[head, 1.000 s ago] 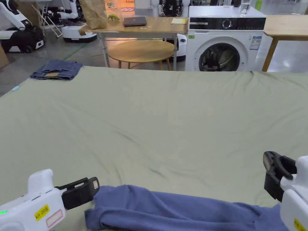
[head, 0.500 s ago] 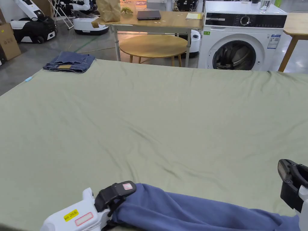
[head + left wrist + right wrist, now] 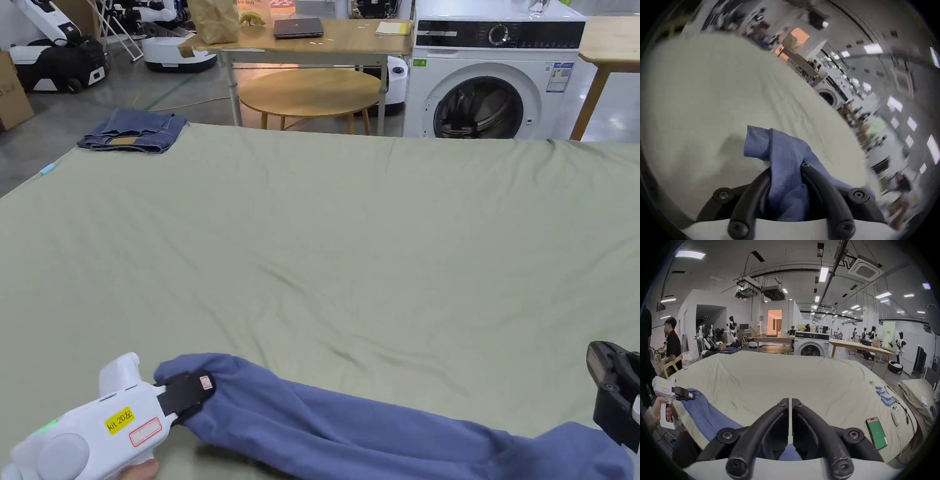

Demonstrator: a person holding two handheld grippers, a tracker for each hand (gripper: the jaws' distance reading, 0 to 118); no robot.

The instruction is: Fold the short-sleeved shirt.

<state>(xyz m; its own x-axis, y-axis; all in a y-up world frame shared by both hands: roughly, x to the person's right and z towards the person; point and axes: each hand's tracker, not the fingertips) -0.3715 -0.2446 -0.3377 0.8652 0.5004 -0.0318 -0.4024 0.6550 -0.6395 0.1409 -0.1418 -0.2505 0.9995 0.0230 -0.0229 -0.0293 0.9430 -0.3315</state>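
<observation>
1. Blue short-sleeved shirt (image 3: 350, 428) bunched into a long roll along the near edge of the green sheet (image 3: 350, 250), running from the lower left to the lower right corner in the head view
2. Left gripper (image 3: 187, 394) clamped on the left end of the shirt; in the left gripper view, blue cloth (image 3: 782, 164) squeezed between both black jaws, with a folded flap standing up past the tips
3. Compared with half a second ago: left gripper now lower and more to the left in the head view, body lying flatter, shirt end pulled out to the left with it, so the roll looks longer and more stretched
4. Right gripper (image 3: 615, 390) at the right edge of the head view, at nearly the same spot as before, above the right end of the shirt
5. In the right gripper view, jaws of the right gripper (image 3: 790, 400) almost together, just a thin slit between the tips, nothing caught there; blue cloth visible underneath
6. Folded jeans (image 3: 132, 130) at the far left corner of the sheet, as earlier
7. Phone (image 3: 877, 433) lying on the sheet at the right side, well apart from the shirt
</observation>
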